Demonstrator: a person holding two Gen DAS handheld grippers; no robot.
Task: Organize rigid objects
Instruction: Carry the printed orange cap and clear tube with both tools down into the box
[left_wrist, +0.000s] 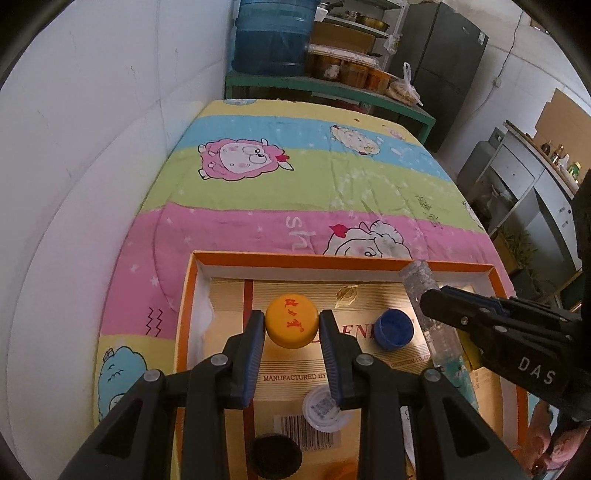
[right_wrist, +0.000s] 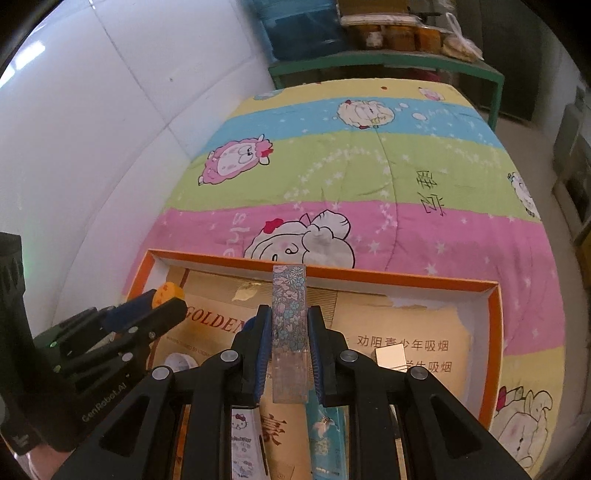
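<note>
My left gripper (left_wrist: 291, 325) is shut on a yellow bottle cap (left_wrist: 291, 320) with red characters, held over the orange-rimmed cardboard tray (left_wrist: 306, 260). My right gripper (right_wrist: 289, 345) is shut on a flat floral-patterned strip (right_wrist: 289, 317), also over the tray (right_wrist: 495, 317). The right gripper shows in the left wrist view (left_wrist: 443, 302) with the strip (left_wrist: 421, 280). The left gripper shows in the right wrist view (right_wrist: 162, 304) with the cap (right_wrist: 168, 291). A blue cap (left_wrist: 394, 328), a white cap (left_wrist: 325, 408) and a black cap (left_wrist: 276, 456) lie in the tray.
The tray sits on a striped cartoon blanket (left_wrist: 303, 184) on a bed by a white wall (left_wrist: 92, 147). In the tray lie a silver block (right_wrist: 391, 356), a Hello Kitty strip (right_wrist: 243, 439) and a teal strip (right_wrist: 325, 435). A green bench (left_wrist: 332, 90) with jars stands beyond.
</note>
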